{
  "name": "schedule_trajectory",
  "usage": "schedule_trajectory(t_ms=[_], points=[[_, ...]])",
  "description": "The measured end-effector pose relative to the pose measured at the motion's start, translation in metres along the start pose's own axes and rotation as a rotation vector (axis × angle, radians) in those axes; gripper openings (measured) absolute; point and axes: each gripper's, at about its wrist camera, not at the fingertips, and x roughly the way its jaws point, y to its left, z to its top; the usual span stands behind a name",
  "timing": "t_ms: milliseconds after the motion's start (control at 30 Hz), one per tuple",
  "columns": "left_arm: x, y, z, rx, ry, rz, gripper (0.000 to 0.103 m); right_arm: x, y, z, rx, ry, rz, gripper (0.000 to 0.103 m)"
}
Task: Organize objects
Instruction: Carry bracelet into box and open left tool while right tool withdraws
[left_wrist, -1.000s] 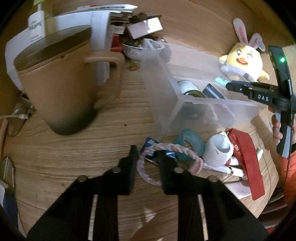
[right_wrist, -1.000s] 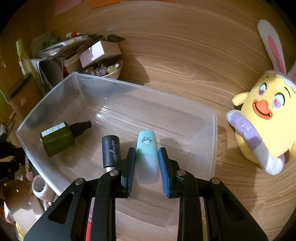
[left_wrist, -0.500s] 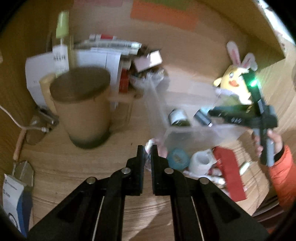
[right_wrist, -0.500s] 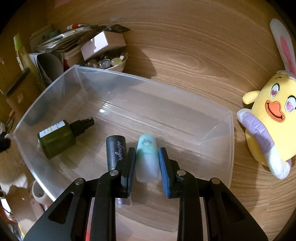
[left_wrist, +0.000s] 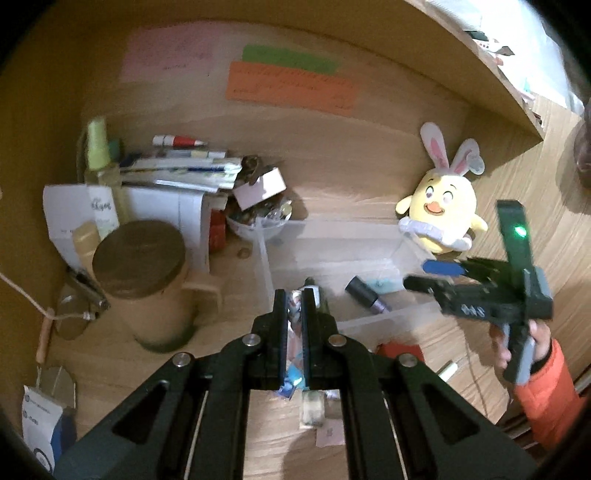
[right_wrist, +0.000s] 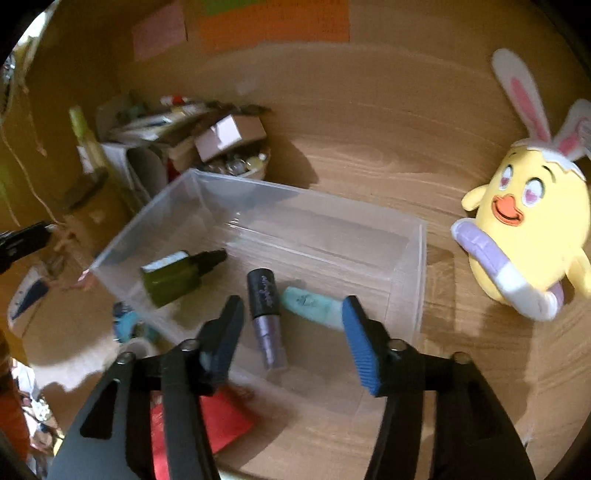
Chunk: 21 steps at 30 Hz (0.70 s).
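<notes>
My left gripper (left_wrist: 294, 295) is shut on a pink-and-white braided ring (left_wrist: 294, 308), held up above the desk near the corner of the clear plastic bin (left_wrist: 332, 236). My right gripper (right_wrist: 291, 301) hovers over the bin (right_wrist: 303, 192) with its jaws opening and nothing gripped. A mint tube (right_wrist: 314, 306) lies loose on the bin floor below them. Beside it lie a black-and-purple tube (right_wrist: 264, 302) and a green spray bottle (right_wrist: 170, 275). In the left wrist view the right gripper (left_wrist: 428, 275) is at the bin's right end, held by a hand in an orange sleeve.
A yellow plush chick (right_wrist: 528, 236) sits right of the bin. A lidded tan mug (left_wrist: 144, 273), a bowl of beads (left_wrist: 258, 218) and stacked papers (left_wrist: 184, 166) crowd the left back. A red pouch (right_wrist: 221, 417) and small items lie before the bin.
The left gripper closed on the braided ring and lifted it off the desk. The right gripper's jaws spread, and the mint tube now lies in the bin.
</notes>
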Motion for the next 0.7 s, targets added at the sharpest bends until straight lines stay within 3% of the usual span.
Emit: schedule_trajectory(t_ms=[100, 267, 400, 700], points=[[0.002, -0.006, 0.008, 0.001, -0.018, -0.009, 0.005, -0.015, 0.008, -0.007, -0.005, -0.029, 0.012, 0.054], [0.017, -0.010, 0.018, -0.004, -0.016, -0.015, 0.005, -0.025, 0.026, -0.029, -0.019, -0.029, 0.054, 0.064], [0.037, -0.013, 0.020, -0.004, 0.003, 0.012, 0.005, -0.016, 0.043, -0.045, -0.030, -0.006, 0.061, 0.071], [0.072, -0.019, 0.011, -0.004, 0.082, -0.030, 0.005, 0.017, 0.052, -0.066, -0.005, 0.065, 0.083, 0.072]])
